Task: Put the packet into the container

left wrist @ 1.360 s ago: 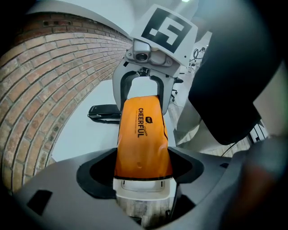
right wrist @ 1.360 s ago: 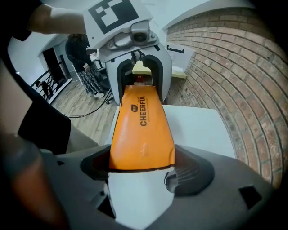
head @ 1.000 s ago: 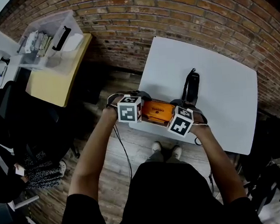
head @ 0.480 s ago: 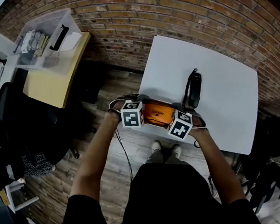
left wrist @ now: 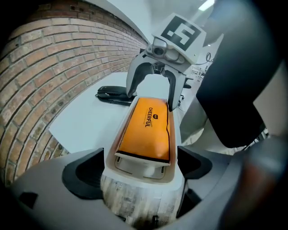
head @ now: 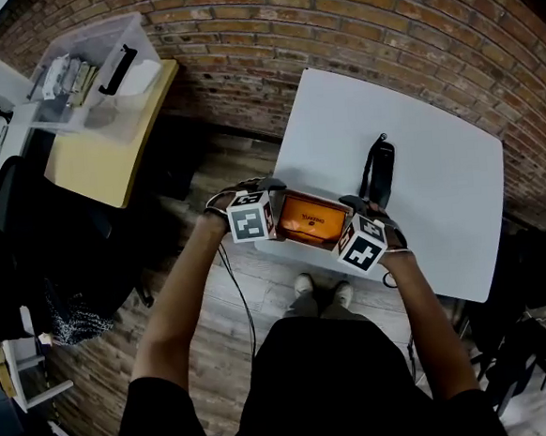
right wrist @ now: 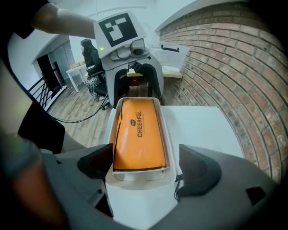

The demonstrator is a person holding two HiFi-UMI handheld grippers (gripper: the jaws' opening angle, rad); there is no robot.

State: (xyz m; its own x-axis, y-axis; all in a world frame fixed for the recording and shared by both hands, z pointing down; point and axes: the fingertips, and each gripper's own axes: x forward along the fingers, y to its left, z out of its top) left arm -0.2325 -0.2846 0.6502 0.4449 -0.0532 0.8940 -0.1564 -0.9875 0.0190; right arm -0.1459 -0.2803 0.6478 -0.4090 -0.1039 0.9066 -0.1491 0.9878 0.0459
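Note:
An orange packet (head: 313,220) lies flat inside a white oblong container (head: 299,245) at the near edge of the white table (head: 429,172). My left gripper (head: 274,212) is at the container's left end and my right gripper (head: 344,227) at its right end, facing each other. In the left gripper view the container's end wall (left wrist: 144,197) sits between the jaws of the left gripper (left wrist: 139,175), which are opening, pads just off the walls. In the right gripper view the right gripper (right wrist: 146,166) is opening likewise around the other end, with the packet (right wrist: 138,134) beyond.
A black elongated object (head: 375,171) lies on the table just behind the container. The table's near edge runs under both grippers, with wooden floor below. A yellow side table (head: 108,150) with a clear plastic bin (head: 92,71) stands at the left, by the brick wall (head: 333,19).
The two marker cubes have drawn slightly apart and more of the orange packet shows between them. The container has stayed at the table's near edge.

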